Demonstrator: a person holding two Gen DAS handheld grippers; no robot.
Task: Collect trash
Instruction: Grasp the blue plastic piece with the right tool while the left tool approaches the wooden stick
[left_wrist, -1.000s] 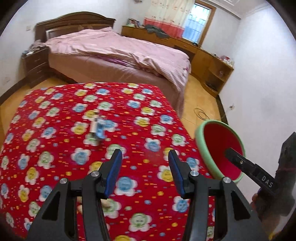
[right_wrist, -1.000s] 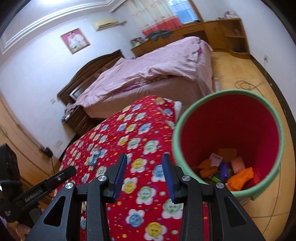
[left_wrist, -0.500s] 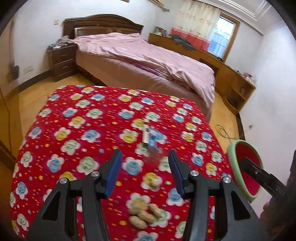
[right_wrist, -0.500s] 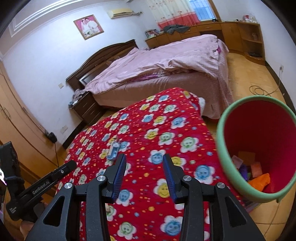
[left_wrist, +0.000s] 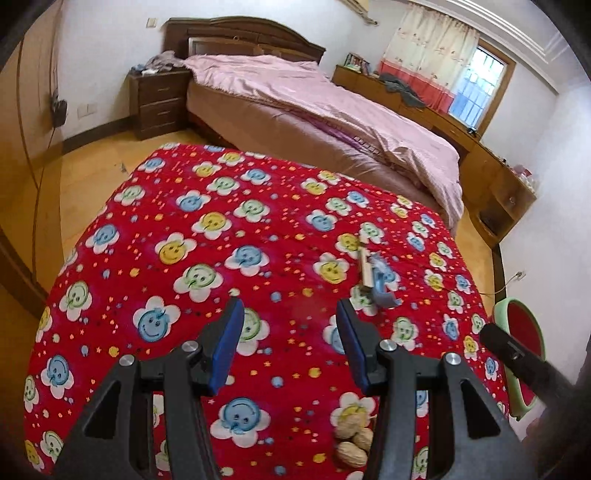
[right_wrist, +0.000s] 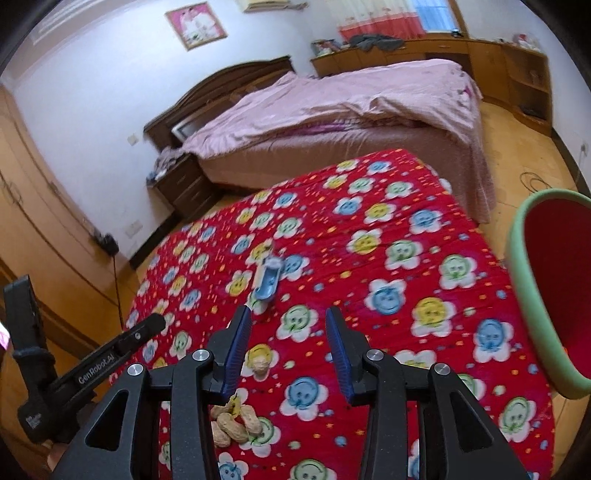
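Swinging from bin (right_wrist: 546, 288) toward peanuts (right_wrist: 232, 421)

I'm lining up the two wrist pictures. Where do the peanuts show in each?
Left wrist: peanuts at the bottom, right of centre, beside the right finger.
Right wrist: peanuts at the bottom, left of centre, below the left finger.
Shared landmark: blue wrapper on the red cloth.

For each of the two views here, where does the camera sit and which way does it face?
Left wrist: rides the left tongs, tilted down over the red flowered cloth, bed beyond; empty open jaws, right tongs' finger at right.
Right wrist: rides the right tongs, same downward tilt; empty open jaws, left tongs at left.
Shared: blue scrap, peanuts, green-rimmed bin.
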